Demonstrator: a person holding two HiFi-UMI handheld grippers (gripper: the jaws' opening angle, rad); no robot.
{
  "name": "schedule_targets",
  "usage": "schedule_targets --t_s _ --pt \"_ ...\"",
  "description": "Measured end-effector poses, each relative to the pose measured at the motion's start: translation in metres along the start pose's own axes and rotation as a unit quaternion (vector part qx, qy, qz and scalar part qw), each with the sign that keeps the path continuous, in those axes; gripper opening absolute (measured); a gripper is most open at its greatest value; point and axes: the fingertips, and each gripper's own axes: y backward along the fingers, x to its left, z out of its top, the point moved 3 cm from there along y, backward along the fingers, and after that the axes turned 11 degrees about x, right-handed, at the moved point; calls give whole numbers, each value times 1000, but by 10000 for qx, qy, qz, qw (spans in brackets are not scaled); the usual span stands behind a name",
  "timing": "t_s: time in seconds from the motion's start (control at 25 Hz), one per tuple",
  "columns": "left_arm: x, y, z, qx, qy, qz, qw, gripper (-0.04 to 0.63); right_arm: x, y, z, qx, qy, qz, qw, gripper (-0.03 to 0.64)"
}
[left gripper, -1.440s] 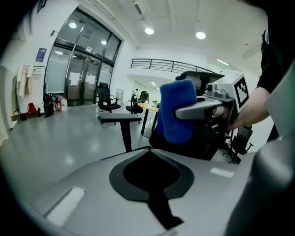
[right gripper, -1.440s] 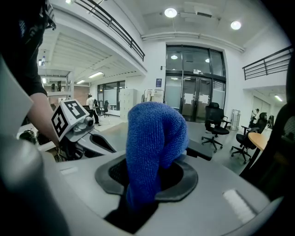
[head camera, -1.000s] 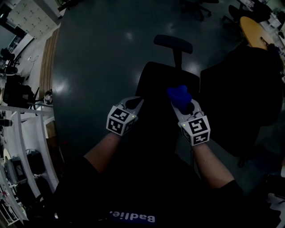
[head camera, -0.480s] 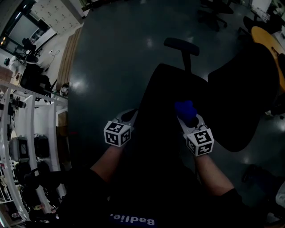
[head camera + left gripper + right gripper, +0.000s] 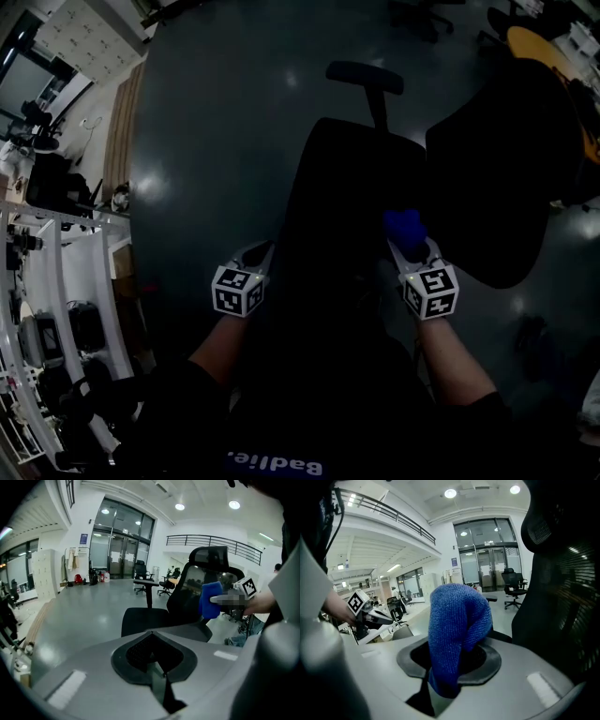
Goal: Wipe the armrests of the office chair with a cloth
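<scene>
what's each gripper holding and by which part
The right gripper pinches the blue cloth by its bunched lower end; the rest stands free. The left gripper is shut on nothing.

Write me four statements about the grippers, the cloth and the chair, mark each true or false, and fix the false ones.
1. The right gripper is clamped on a blue cloth. True.
2. The left gripper grips a second cloth. False: its jaws are together with nothing between them.
3. In the head view, the headrest of the office chair lies at the far end from the person. True.
4. Both grippers are on the same side of the office chair. False: in the head view the left gripper is at the chair's left edge and the right gripper toward its right edge.
</scene>
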Motion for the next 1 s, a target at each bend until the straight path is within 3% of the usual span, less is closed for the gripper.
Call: schedule_targets --t_s 0.2,0.48,1.0 --pt "-1 -14 -16 188 -458 -411 9979 18 -4 3 -12 138 -243 -398 9988 133" --pt "0 -26 -30 252 -645 -952 9930 18 8 -9 -29 385 -503 -797 9948 135" --pt "-1 -31 -29 249 -1168 -1469 9819 18 61 -61 -1 568 -217 -643 9961 135"
